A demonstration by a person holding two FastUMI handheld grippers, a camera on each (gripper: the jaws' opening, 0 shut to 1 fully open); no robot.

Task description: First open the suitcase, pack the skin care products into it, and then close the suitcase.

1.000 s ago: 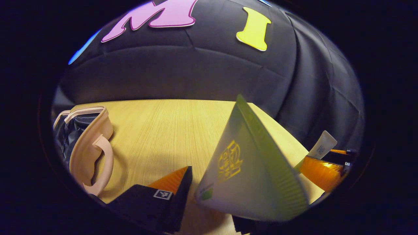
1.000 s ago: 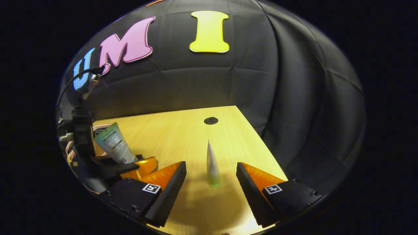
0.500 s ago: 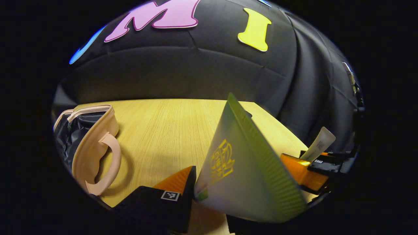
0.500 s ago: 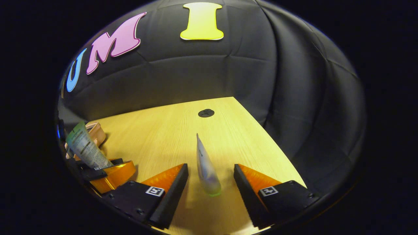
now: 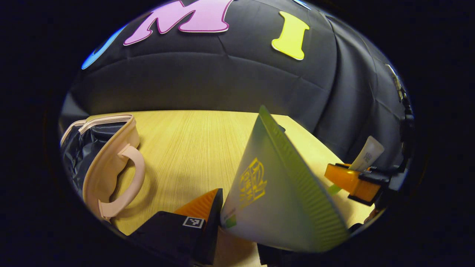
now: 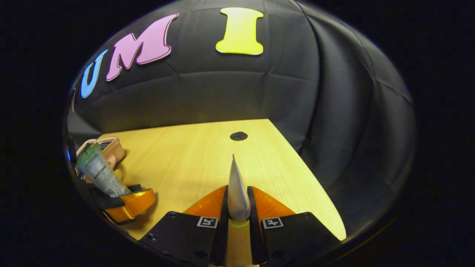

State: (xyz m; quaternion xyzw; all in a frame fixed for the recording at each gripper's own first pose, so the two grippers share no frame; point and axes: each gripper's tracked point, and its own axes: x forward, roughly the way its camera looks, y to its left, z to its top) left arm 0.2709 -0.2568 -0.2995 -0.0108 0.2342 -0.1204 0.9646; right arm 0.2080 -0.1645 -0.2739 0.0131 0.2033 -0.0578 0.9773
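**Now two tubes are held, one in each gripper**

Here, in the right gripper view, the right gripper (image 6: pixel 237 207) is seen closed on a slim white tube (image 6: pixel 236 189) at the lower centre of the frame. Both fingers are pressed against the tube, which points up and away over the wooden desk (image 6: pixel 193 155). A small dark round hole (image 6: pixel 238 135) is seen in the desk beyond it.

In the left gripper view, a large pale green tube (image 5: pixel 274 193) is held by the left gripper (image 5: pixel 237 230) at the lower centre. One finger (image 5: pixel 202 207) is seen touching the tube's left side; the other finger is hidden behind the tube.

The suitcase (image 5: pixel 100 159), pink with a curved handle, is seen open at the left of the frame, with its dark lining visible. It is set on the desk, well apart from both tubes.

At the right edge of the left gripper view, the right gripper is also seen with its white tube.
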